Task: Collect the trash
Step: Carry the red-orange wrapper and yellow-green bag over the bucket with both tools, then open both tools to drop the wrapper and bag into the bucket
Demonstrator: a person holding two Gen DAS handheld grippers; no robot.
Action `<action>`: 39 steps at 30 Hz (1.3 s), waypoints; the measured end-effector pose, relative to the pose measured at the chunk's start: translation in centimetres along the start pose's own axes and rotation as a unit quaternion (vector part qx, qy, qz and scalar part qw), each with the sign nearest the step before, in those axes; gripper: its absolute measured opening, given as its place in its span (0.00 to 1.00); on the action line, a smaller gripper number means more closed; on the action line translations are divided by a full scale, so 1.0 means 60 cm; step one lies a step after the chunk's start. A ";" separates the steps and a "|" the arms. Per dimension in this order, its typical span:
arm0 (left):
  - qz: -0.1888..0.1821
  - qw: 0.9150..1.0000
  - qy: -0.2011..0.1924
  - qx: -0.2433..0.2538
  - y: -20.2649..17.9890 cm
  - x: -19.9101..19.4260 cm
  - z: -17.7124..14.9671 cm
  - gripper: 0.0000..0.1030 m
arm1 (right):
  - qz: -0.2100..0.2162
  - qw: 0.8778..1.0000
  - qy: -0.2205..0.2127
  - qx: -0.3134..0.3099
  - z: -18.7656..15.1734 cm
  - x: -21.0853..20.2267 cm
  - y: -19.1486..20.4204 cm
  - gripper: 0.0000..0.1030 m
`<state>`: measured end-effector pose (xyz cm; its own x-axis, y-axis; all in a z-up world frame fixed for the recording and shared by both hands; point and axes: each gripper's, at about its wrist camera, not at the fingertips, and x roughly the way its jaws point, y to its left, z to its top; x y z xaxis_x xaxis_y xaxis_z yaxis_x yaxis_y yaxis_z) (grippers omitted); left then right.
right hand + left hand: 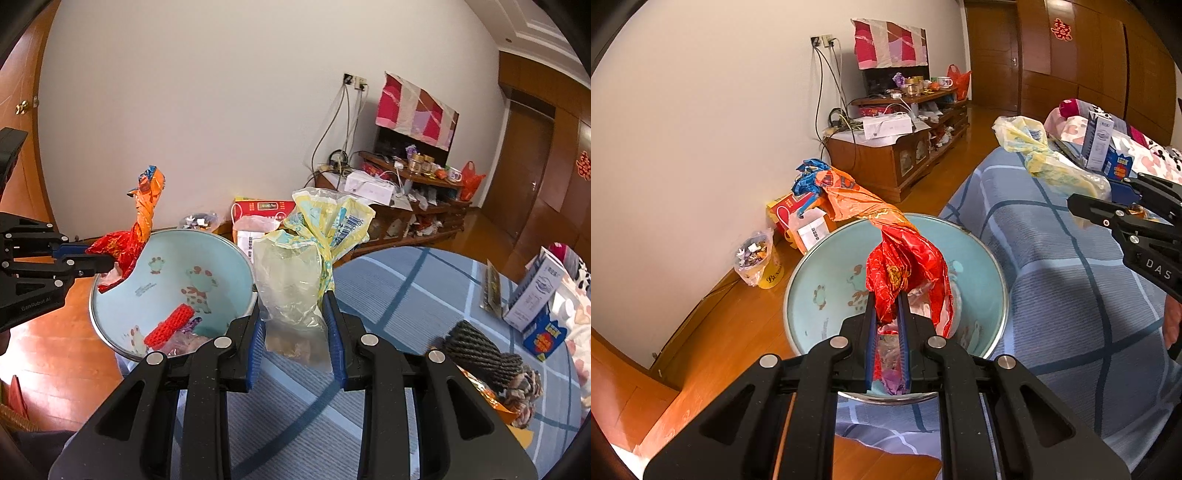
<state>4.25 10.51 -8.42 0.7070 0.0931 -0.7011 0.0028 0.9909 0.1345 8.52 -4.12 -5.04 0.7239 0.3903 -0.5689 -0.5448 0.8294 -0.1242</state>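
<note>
I've got the left gripper (886, 306) clamped on the red wrapper (905, 266) over the bin (993, 266), and the right gripper (295, 325) clamped on the yellow bag (317, 236) beside it, both ready to drop in.

A basin (236, 258) is set at the edge of a bed (406, 295), with a floor (738, 325) beside it. A wrapper (905, 258) is held over the basin by the left hand-held gripper (886, 299). To its right, a bag (295, 280) is held above the bed by the right hand-held gripper (293, 306). Cartons (535, 295) are placed farther right on the bed. A cabinet (897, 155) is set against the wall behind.
</note>
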 end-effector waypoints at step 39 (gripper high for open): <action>0.027 0.999 0.013 -0.016 0.037 0.012 -0.015 0.16 | 0.045 0.998 0.015 -0.041 0.022 0.051 0.060 0.33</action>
<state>4.12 12.89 -9.25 0.6872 0.1488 -0.7111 -0.0583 0.9869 0.1501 9.32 0.60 -6.18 0.6588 0.4481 -0.6043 -0.6404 0.7556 -0.1379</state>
